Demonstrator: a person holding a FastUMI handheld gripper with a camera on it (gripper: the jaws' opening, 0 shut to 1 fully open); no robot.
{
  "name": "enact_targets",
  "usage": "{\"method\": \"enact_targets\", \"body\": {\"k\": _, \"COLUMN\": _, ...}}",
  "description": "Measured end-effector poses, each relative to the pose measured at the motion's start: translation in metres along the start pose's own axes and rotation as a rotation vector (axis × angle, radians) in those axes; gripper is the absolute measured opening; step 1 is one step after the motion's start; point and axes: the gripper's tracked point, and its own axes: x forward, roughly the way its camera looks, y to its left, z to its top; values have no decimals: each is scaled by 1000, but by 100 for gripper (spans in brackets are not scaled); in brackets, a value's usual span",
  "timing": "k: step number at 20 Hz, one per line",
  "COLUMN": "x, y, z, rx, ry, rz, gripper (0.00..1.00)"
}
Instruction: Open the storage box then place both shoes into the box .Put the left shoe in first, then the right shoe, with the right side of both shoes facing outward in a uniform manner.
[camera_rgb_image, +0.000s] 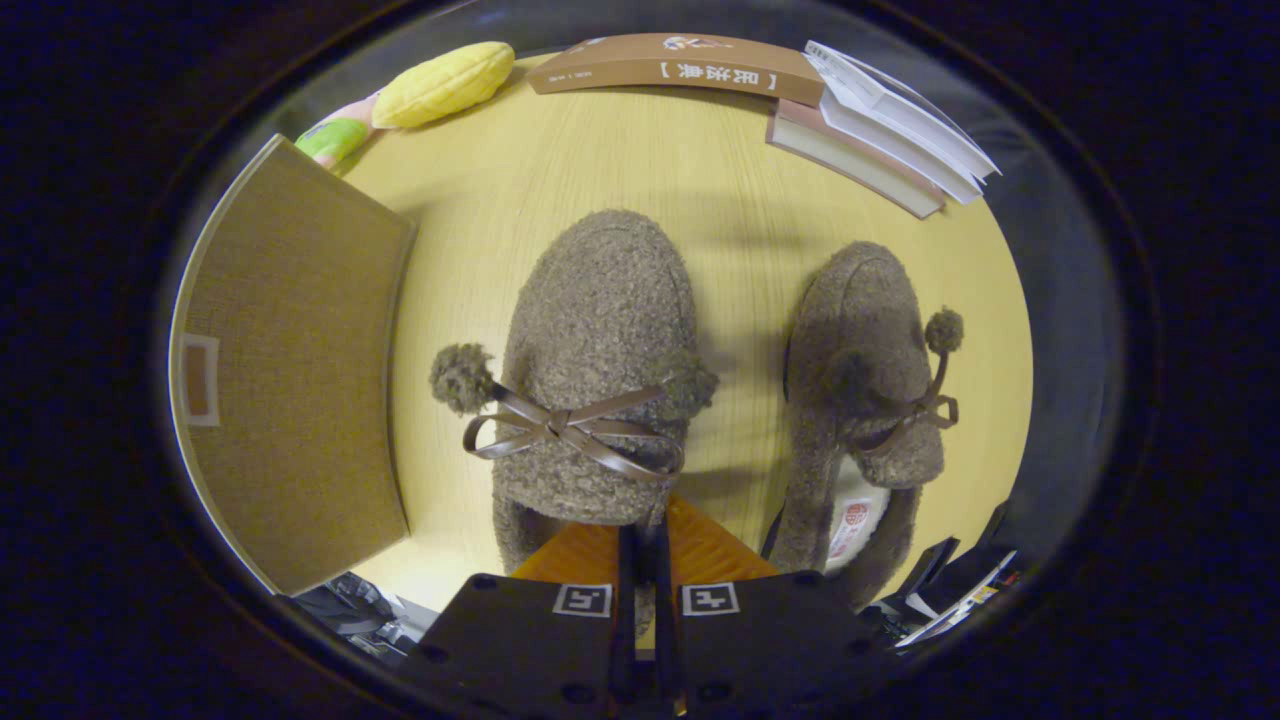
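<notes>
on the left i see the storage box (290, 370), lid closed. my gripper (645, 545) has its fingers nearly together, seemingly pinching the heel edge of the left shoe (600, 330). the right shoe (865, 400) lies just to the right, apart, on the table (700, 180).

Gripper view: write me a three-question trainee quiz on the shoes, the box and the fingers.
1. True or false: the gripper has its fingers close together at the heel of the left-hand shoe.
2. The storage box beside that shoe is: A) lid closed, B) lid open with a shoe inside, C) tipped on its side.
3. Fill in: beyond the right-hand shoe, at the far edge of the table, lies a stack of ____.

Key: 1 true; 2 A; 3 books.
</notes>
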Motion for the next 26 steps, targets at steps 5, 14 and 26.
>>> {"method": "enact_targets", "body": {"k": 5, "x": -3, "y": -6, "z": -1, "rx": -8, "ry": 32, "rz": -34, "gripper": 4}}
{"method": "enact_targets", "body": {"k": 14, "x": -74, "y": -19, "z": 21, "rx": 79, "ry": -125, "rz": -152, "gripper": 3}}
{"method": "enact_targets", "body": {"k": 26, "x": -228, "y": 63, "z": 40, "rx": -8, "ry": -220, "rz": -280, "gripper": 3}}
